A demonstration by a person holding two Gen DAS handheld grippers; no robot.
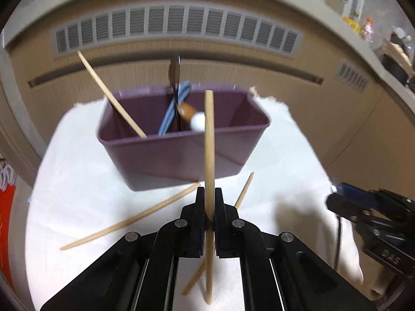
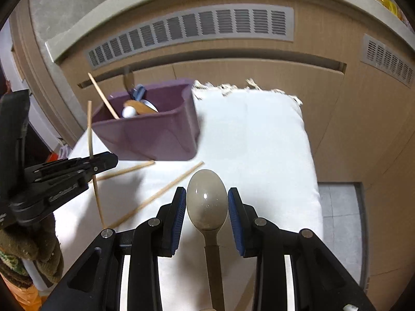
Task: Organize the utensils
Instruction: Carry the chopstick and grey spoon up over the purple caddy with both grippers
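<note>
My left gripper (image 1: 209, 194) is shut on a wooden chopstick (image 1: 209, 142) that stands nearly upright just in front of the purple bin (image 1: 181, 155). The bin holds a leaning chopstick (image 1: 111, 93), a blue utensil (image 1: 171, 111), a dark metal utensil and a white-tipped wooden one. Three loose chopsticks (image 1: 129, 223) lie on the white cloth (image 1: 77, 181) near the bin. In the right wrist view, my right gripper (image 2: 207, 190) is shut on the bowl of a grey-beige spoon (image 2: 207, 207), above the cloth and right of the bin (image 2: 155, 137). The left gripper (image 2: 109, 159) shows there too.
A wooden cabinet front with grey vent grilles (image 2: 194, 28) rises right behind the cloth-covered surface. The cloth's fringed far edge (image 2: 246, 85) and right edge drop off to grey floor tiles (image 2: 339, 220). A gloved hand (image 2: 33, 254) holds the left gripper.
</note>
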